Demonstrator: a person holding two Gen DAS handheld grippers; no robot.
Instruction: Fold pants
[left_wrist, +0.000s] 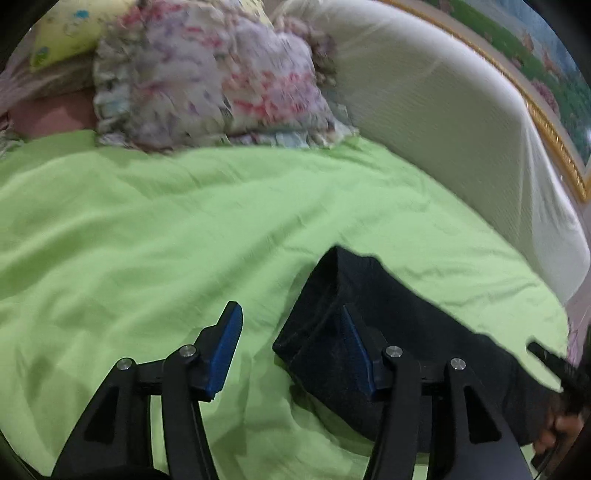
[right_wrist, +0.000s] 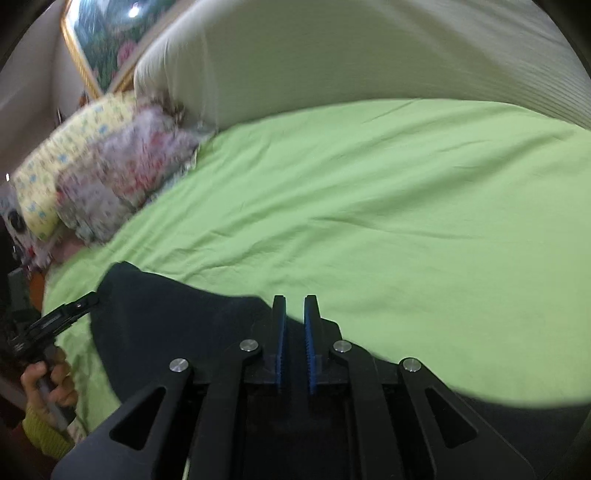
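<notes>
Pants (left_wrist: 399, 332), dark and bunched, lie on the green bedsheet (left_wrist: 184, 229) barely folded as I hold my left gripper (left_wrist: 291, 325) wide open beside them and my right gripper (right_wrist: 295, 321) nearly closed, seemingly empty.

- You had the pants (left_wrist: 399, 332), dark and nearly black, lying on the green sheet (left_wrist: 184, 240) at its near side.
- You left them in a folded, layered bundle, with a raised pointed corner at the far end in the left wrist view.
- In the right wrist view the pants (right_wrist: 173, 325) spread as a wide dark mass with a rounded far edge, running out of view below.
</notes>
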